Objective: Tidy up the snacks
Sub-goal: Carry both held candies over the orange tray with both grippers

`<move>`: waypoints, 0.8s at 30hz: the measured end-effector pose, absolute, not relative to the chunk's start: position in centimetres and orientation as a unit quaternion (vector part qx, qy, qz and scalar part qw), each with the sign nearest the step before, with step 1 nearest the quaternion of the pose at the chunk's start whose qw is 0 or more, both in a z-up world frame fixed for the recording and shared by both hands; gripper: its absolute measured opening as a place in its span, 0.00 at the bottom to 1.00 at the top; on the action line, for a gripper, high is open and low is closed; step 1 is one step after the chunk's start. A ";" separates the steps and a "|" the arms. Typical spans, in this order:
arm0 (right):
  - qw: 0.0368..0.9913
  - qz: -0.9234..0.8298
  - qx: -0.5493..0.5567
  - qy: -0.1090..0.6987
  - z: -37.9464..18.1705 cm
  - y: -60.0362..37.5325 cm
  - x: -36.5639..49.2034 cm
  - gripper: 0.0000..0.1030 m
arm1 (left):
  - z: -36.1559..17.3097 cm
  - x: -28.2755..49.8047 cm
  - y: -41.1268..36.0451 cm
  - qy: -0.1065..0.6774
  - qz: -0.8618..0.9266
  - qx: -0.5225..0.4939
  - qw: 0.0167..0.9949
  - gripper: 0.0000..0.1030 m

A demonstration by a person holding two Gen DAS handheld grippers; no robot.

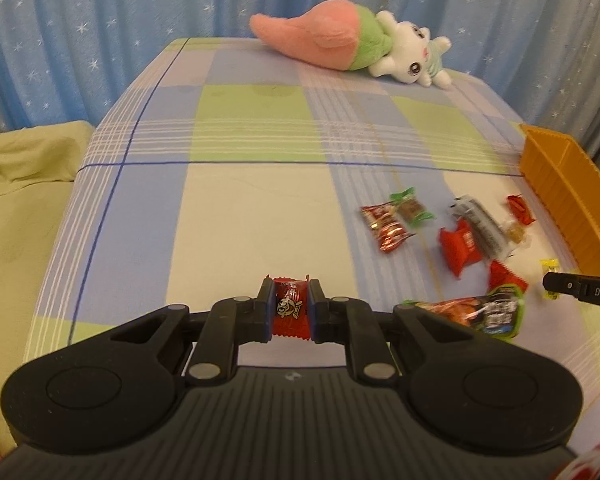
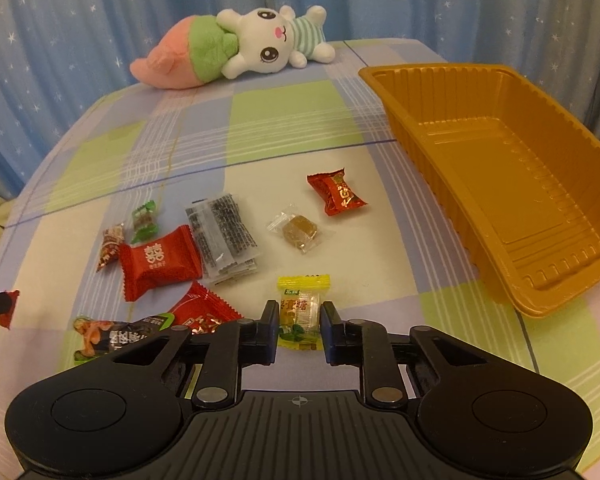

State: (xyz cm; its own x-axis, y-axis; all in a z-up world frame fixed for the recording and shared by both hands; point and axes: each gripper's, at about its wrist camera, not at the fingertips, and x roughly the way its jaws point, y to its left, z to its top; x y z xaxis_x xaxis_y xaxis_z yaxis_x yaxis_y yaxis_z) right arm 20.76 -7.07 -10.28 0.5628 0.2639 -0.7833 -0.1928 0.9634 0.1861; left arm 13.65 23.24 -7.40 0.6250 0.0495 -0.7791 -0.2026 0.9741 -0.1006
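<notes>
My left gripper [image 1: 290,304] is shut on a small red snack packet [image 1: 290,312], held above the checked cloth, left of the snack pile. My right gripper [image 2: 299,322] stands around a yellow candy [image 2: 302,312] lying on the cloth; its jaws are close to the candy's sides with small gaps showing. The empty orange tray [image 2: 480,216] lies to the right, also seen in the left wrist view [image 1: 568,196]. Loose snacks lie between: a red double-happiness candy [image 2: 158,262], a clear grey packet [image 2: 222,236], a clear brown candy [image 2: 300,232], a red candy [image 2: 336,194].
A carrot-and-rabbit plush toy [image 2: 236,48] lies at the table's far edge before a blue starred curtain. A green-wrapped candy [image 2: 144,222], a brown-red packet [image 2: 112,244] and a long orange-black packet [image 2: 116,336] lie at the left. Beige fabric [image 1: 20,200] lies left of the table.
</notes>
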 end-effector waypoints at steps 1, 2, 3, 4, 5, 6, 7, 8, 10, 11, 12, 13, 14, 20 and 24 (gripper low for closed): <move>0.883 0.132 0.043 0.448 -9.9 -7.4 20.5 0.21 | -7.2 13.7 22.9 0.425 0.067 -0.090 0.898 0.14; 0.883 0.134 0.047 0.447 -9.6 -7.6 20.3 0.21 | -6.9 13.7 22.4 0.423 0.062 -0.089 0.899 0.14; 0.883 0.137 0.050 0.446 -9.3 -7.9 20.2 0.21 | -6.7 13.7 22.0 0.423 0.059 -0.088 0.900 0.14; 0.883 0.142 0.054 0.444 -9.0 -8.3 19.9 0.21 | -6.5 13.8 21.4 0.421 0.056 -0.088 0.901 0.14; 0.883 0.146 0.058 0.442 -8.7 -8.6 19.7 0.21 | -6.2 13.8 20.9 0.420 0.052 -0.088 0.902 0.14; 0.882 0.153 0.061 0.441 -8.3 -8.9 19.5 0.21 | -6.0 13.8 20.3 0.419 0.048 -0.089 0.902 0.14; 0.882 0.158 0.062 0.439 -8.1 -9.2 19.4 0.21 | -5.8 13.8 19.7 0.417 0.045 -0.090 0.903 0.14; 0.882 0.163 0.063 0.436 -7.7 -9.6 19.2 0.21 | -5.5 13.8 18.9 0.415 0.041 -0.090 0.904 0.14; 0.882 0.176 0.065 0.432 -7.1 -10.4 18.9 0.21 | -4.9 13.9 17.4 0.411 0.037 -0.090 0.907 0.14; 0.882 0.181 0.065 0.430 -6.8 -10.9 18.9 0.21 | -4.6 14.0 16.5 0.409 0.035 -0.091 0.907 0.14; 0.882 0.187 0.066 0.427 -6.5 -11.4 18.9 0.21 | -4.3 14.0 15.8 0.407 0.032 -0.092 0.908 0.14; 0.882 0.191 0.067 0.425 -6.2 -12.1 19.0 0.21 | -4.0 14.1 14.8 0.404 0.029 -0.094 0.909 0.14; 0.882 0.195 0.069 0.422 -6.0 -12.7 19.1 0.21 | -3.8 14.2 13.8 0.402 0.027 -0.094 0.910 0.14; 0.887 0.208 0.077 0.406 -4.5 -17.8 19.7 0.21 | -3.1 15.4 7.6 0.401 0.011 -0.089 0.912 0.14; 0.891 0.201 0.081 0.400 -4.0 -21.9 20.4 0.21 | -2.7 16.7 3.1 0.396 -0.005 -0.087 0.914 0.14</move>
State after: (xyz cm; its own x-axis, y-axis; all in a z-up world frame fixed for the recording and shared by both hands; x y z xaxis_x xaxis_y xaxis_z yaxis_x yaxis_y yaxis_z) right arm 20.44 -21.88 -3.96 0.5998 0.4225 -0.6795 -0.2930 0.9062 0.3049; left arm 16.68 3.09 -2.74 0.6867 -0.0787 -0.7226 -0.0589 0.9848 -0.1632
